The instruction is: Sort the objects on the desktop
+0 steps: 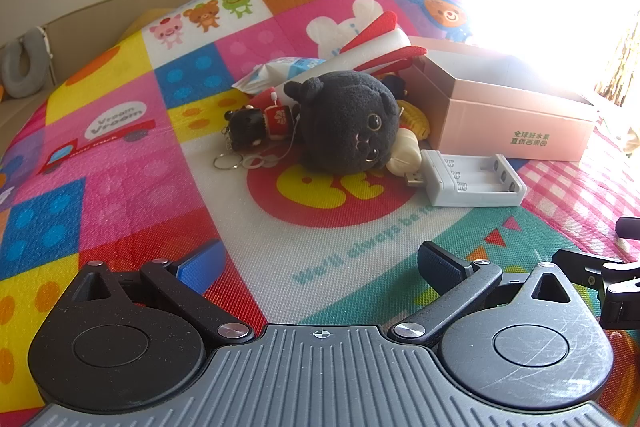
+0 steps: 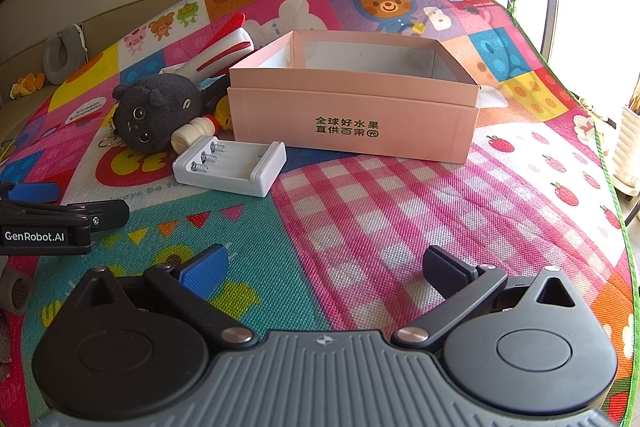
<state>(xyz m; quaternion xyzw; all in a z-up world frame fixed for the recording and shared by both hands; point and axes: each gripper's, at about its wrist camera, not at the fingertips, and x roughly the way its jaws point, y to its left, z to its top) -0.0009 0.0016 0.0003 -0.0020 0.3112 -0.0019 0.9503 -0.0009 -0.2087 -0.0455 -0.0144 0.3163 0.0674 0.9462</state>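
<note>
From the left wrist camera, we see our left gripper hovering low over the patterned play mat, jaws spread wide and holding nothing. Ahead lies the unsorted heap: a black plush cat on its side, face turned toward us, with a small dark keychain doll just to its left and a packet of tissues behind. A white-and-red plush leans against the pink box at the right. The white battery charger sits nearest us, beside the cat, its long axis running left to right and its USB plug pointing left toward a small cream bottle. Glare washes out the box's far side.

From the right wrist camera, our right gripper is likewise open and empty above the mat. The pink box stands open ahead, well clear of the jaws, and as far as we can see into it, nothing lies inside. The charger rests just off the box's front left corner, its slots running left to right with the springs at the left end. We judge the sorting not yet begun: every item remains on the mat, and all of them have still to go into the box.
</note>
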